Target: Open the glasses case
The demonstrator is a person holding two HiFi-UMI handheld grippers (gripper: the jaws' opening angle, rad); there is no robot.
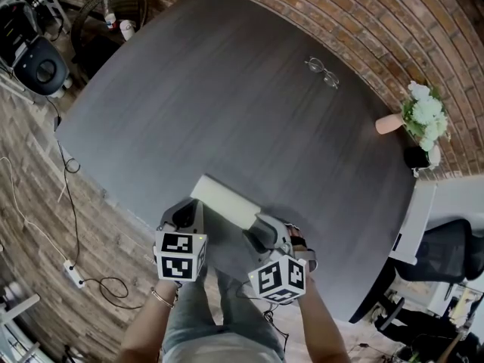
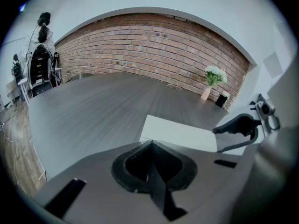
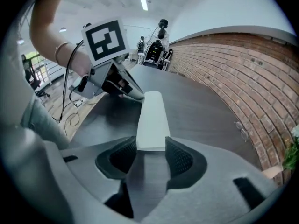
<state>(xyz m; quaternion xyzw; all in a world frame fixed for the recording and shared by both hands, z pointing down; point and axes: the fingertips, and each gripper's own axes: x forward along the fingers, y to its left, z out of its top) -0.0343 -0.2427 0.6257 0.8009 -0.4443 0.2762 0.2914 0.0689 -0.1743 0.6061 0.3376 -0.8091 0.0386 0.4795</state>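
Observation:
A white oblong glasses case [image 1: 224, 200] lies closed on the dark table [image 1: 227, 104] near its front edge. My right gripper [image 3: 152, 148] has the near end of the case [image 3: 152, 120] between its two pads, and both pads press on the case's sides. My left gripper [image 2: 150, 143] is shut, its joined tips against the near edge of the case [image 2: 184, 134] with nothing between them. In the head view the left gripper [image 1: 187, 209] sits at the case's left end and the right gripper [image 1: 259, 231] at its right end.
A pair of glasses [image 1: 323, 72] lies far back on the table near the brick wall. A vase of white flowers [image 1: 422, 116] and a small black object [image 1: 416, 157] stand at the right edge. Cables and a power strip [image 1: 74, 273] lie on the floor to the left.

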